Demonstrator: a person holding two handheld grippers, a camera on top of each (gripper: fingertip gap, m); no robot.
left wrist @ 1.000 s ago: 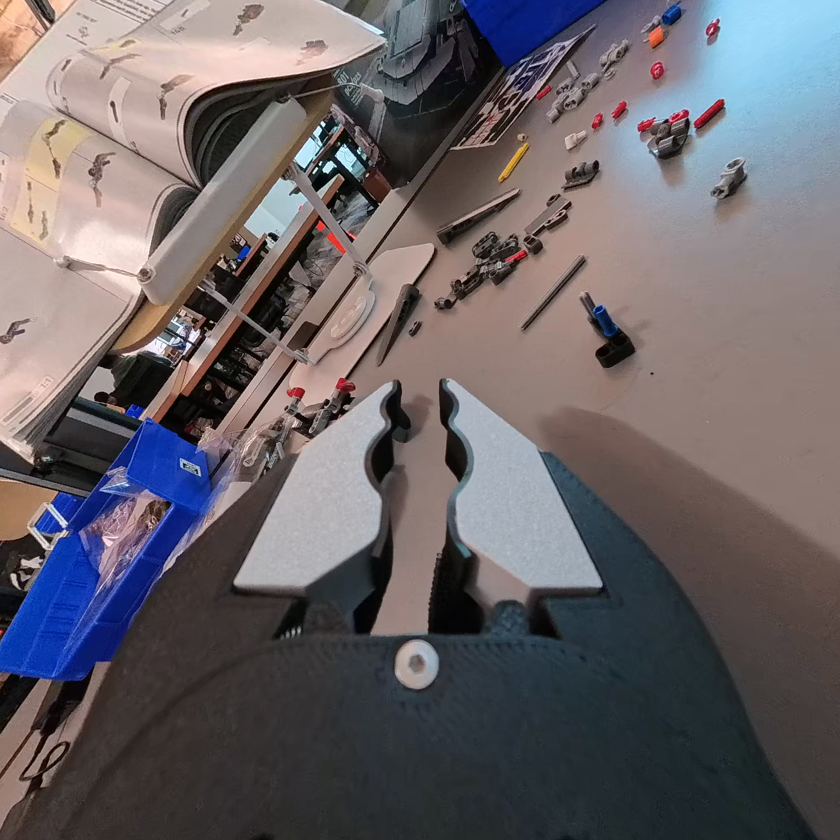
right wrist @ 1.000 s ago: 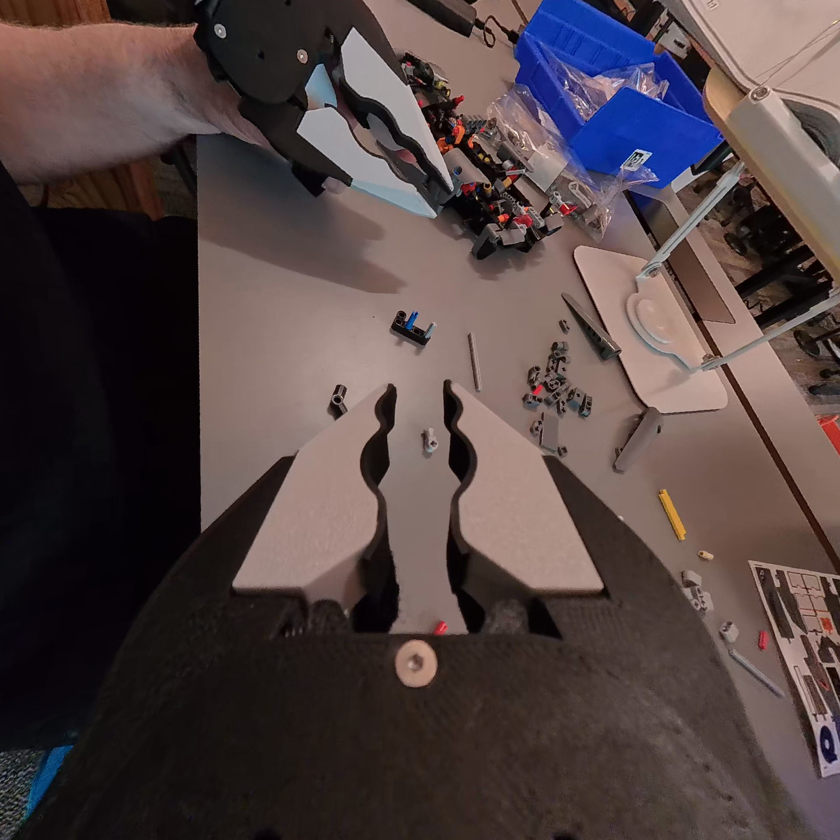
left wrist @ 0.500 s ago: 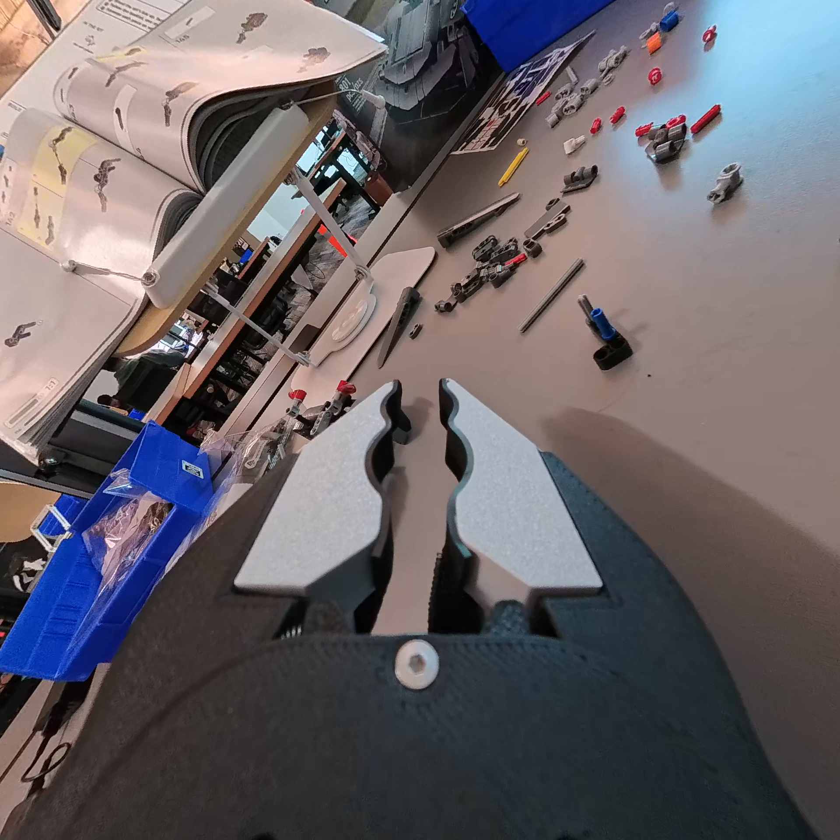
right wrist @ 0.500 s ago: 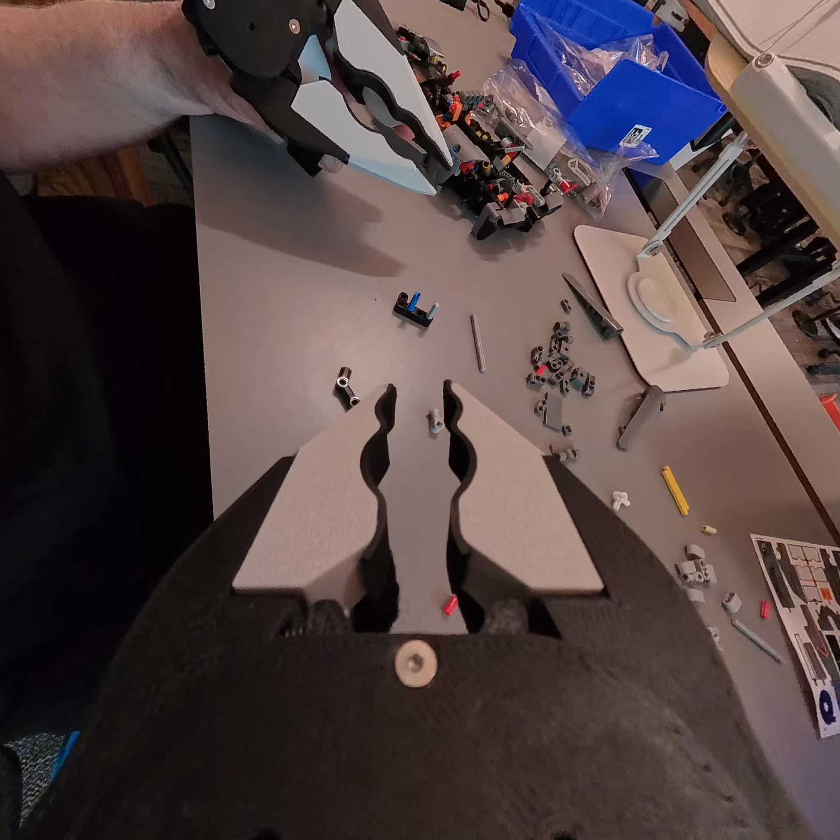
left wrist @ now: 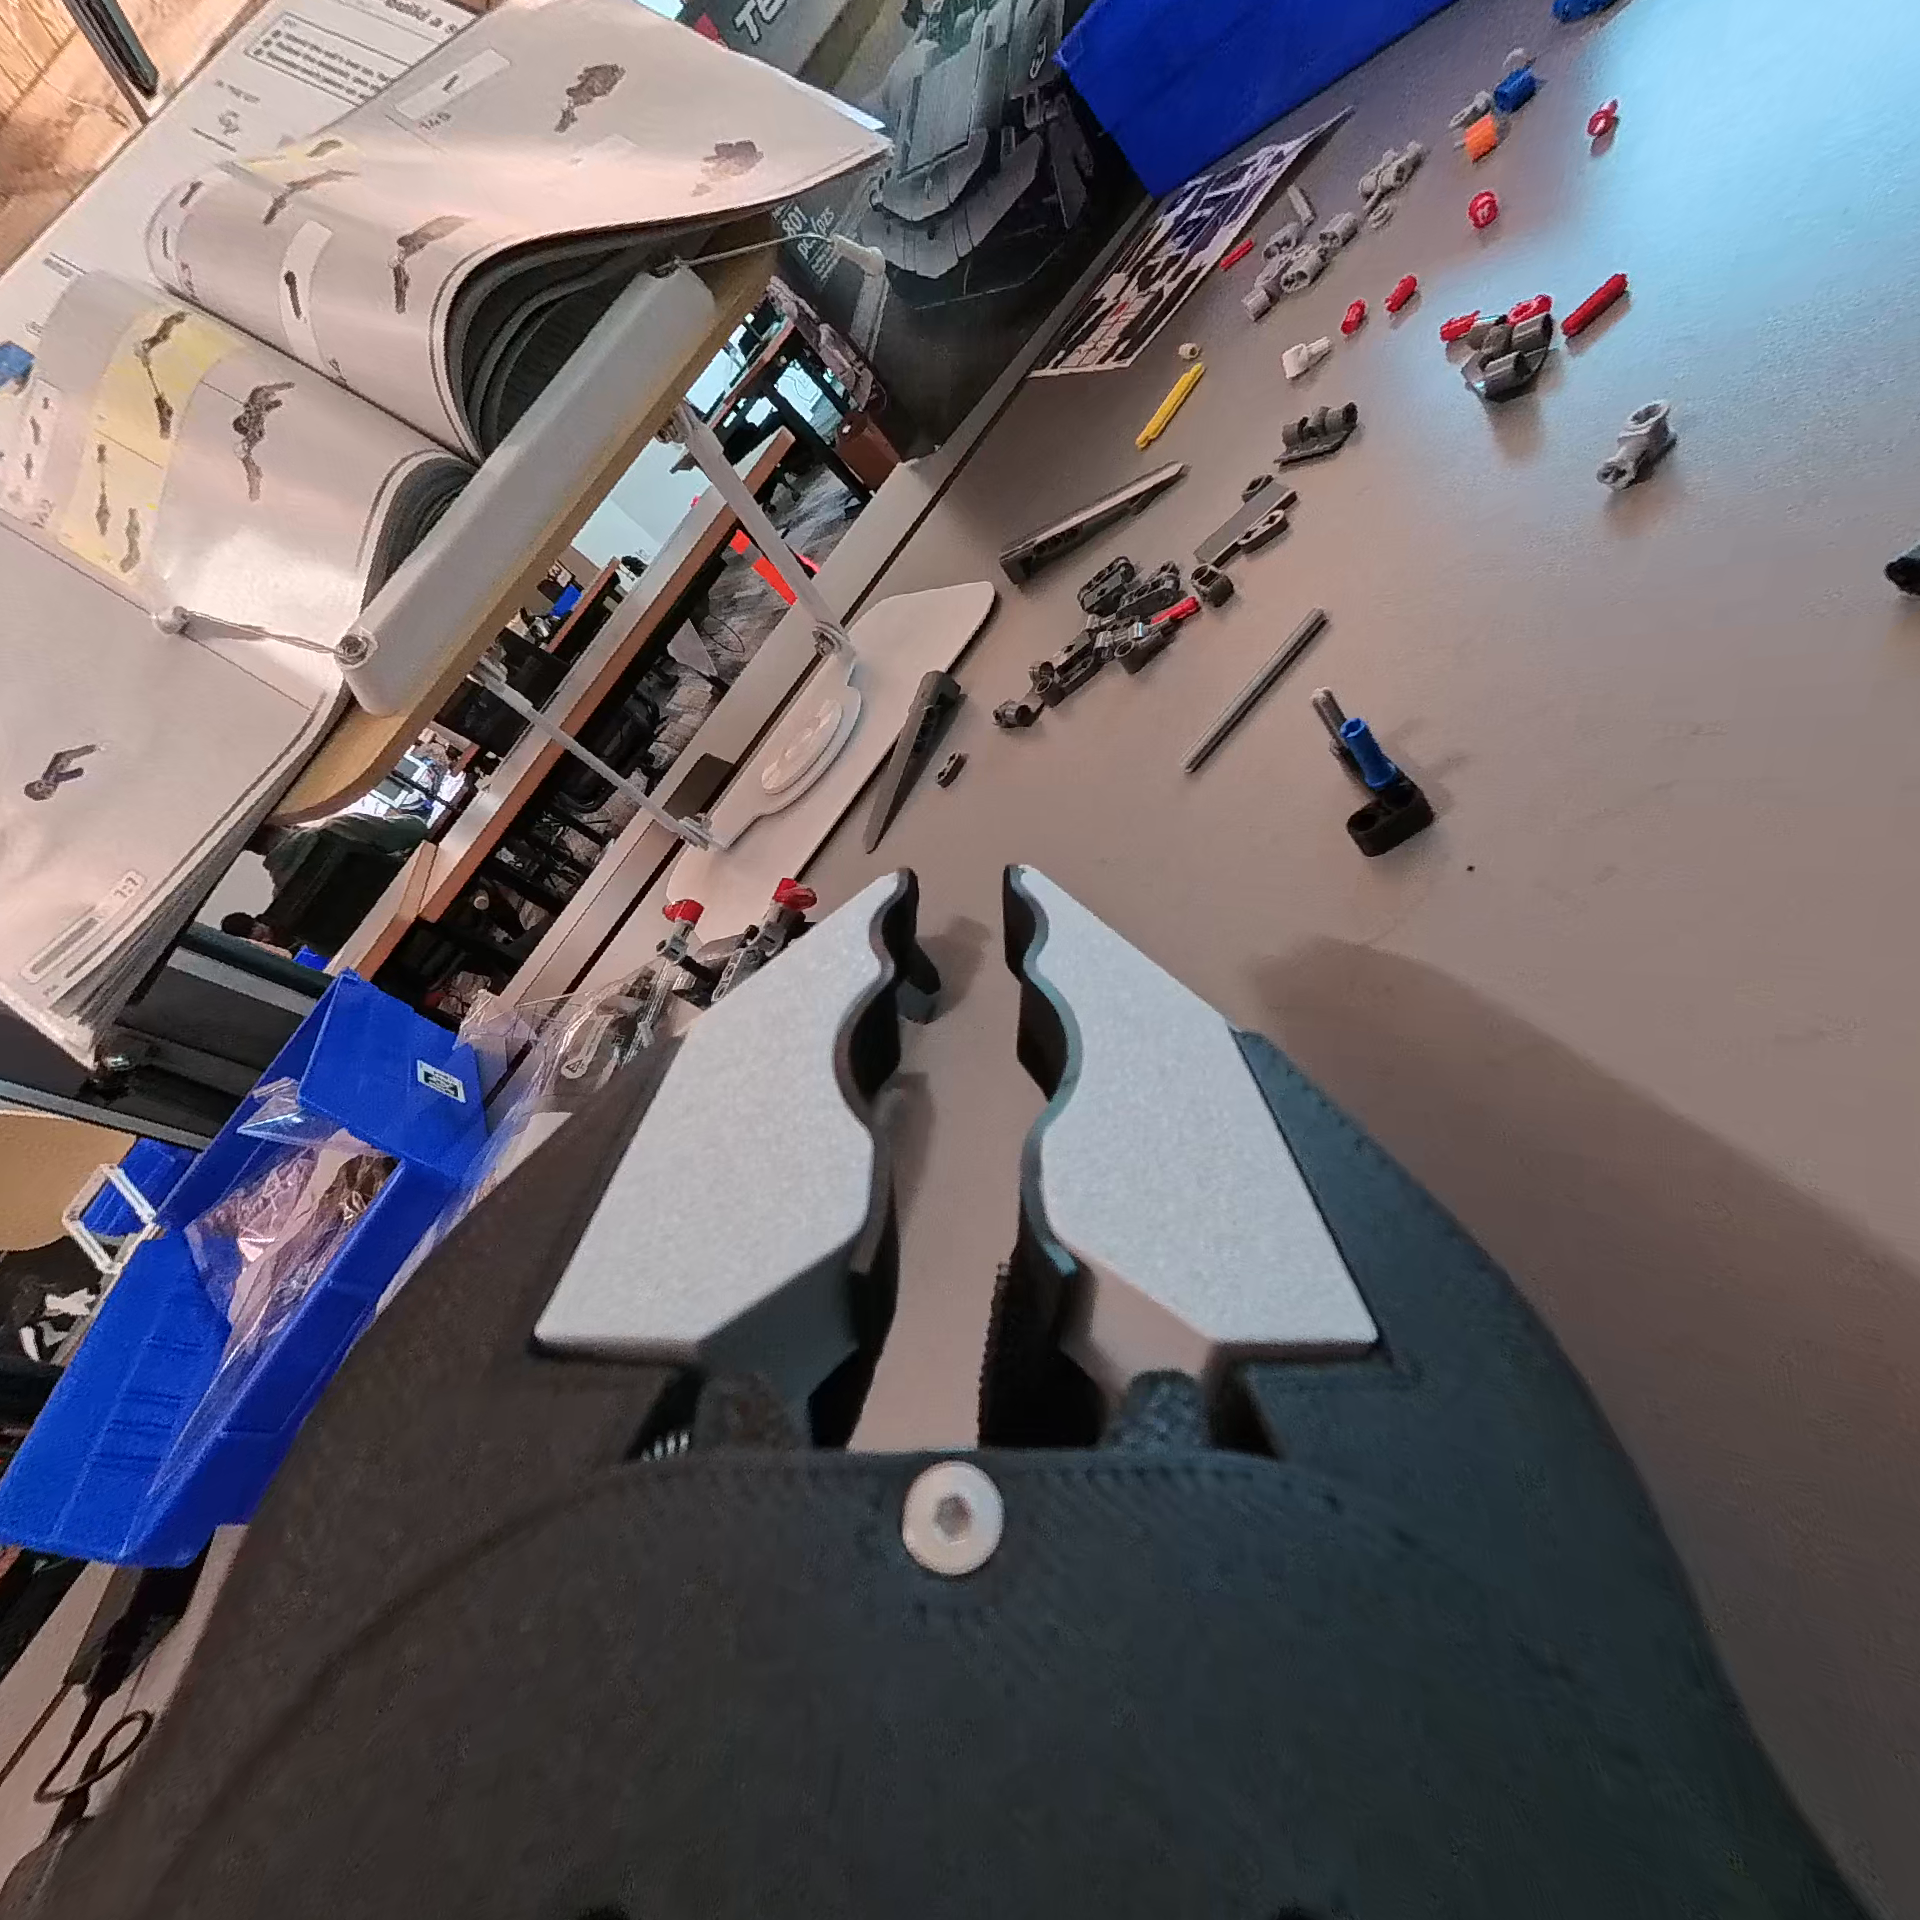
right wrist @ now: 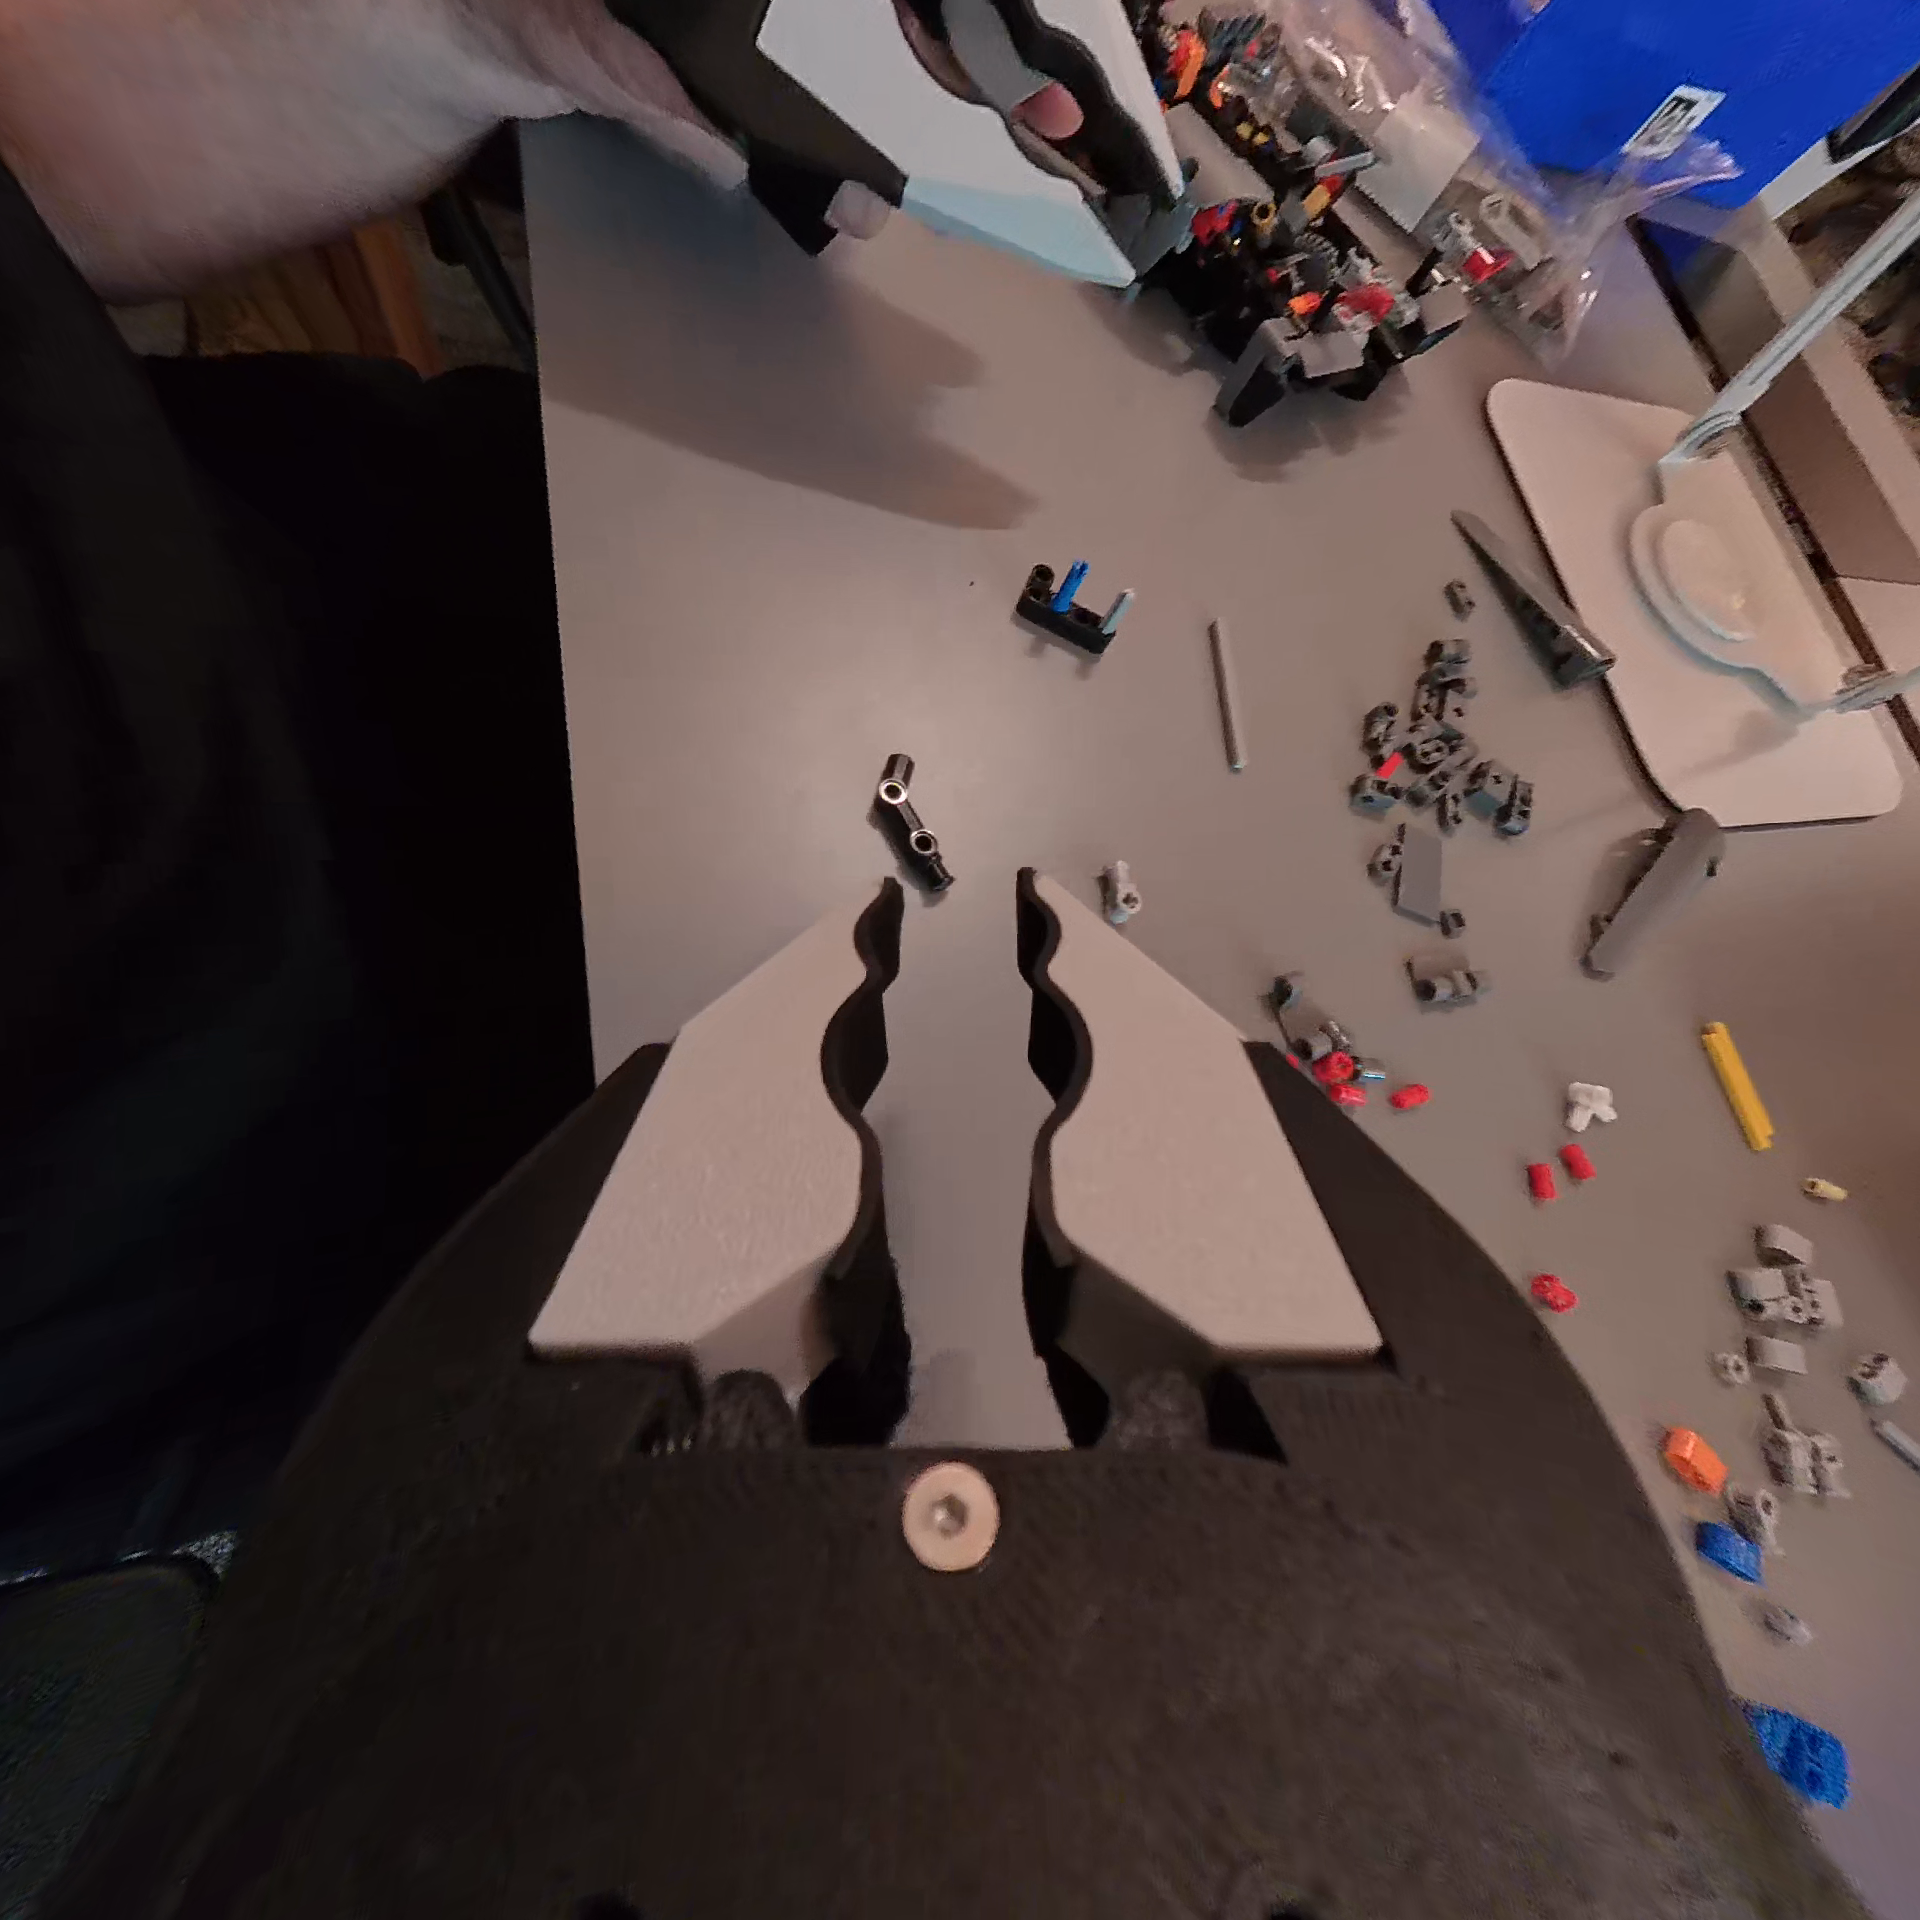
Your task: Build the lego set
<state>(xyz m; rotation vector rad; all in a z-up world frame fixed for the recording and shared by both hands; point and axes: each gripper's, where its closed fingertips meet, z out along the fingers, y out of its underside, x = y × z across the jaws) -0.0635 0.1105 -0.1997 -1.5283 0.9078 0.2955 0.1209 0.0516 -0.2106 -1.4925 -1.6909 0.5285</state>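
Black two-hole connector (right wrist: 912,836) lay just ahead of my right tongs (right wrist: 956,891).
Its long axis ran diagonally towards my left fingertip (right wrist: 881,914), near the table's (right wrist: 727,520) near edge; both tongs stood open, empty; left tongs (left wrist: 961,914) well apart.

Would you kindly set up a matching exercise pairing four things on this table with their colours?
Things:
1. Bin holding clear bags
2. Long thin beam lying near the table's far edge
3. Two-holed connector just ahead of the right claw
4. Straight axle rod

Colours:
A. grey
B. black
C. blue
D. yellow

Pairs: 1-C, 2-D, 3-B, 4-A
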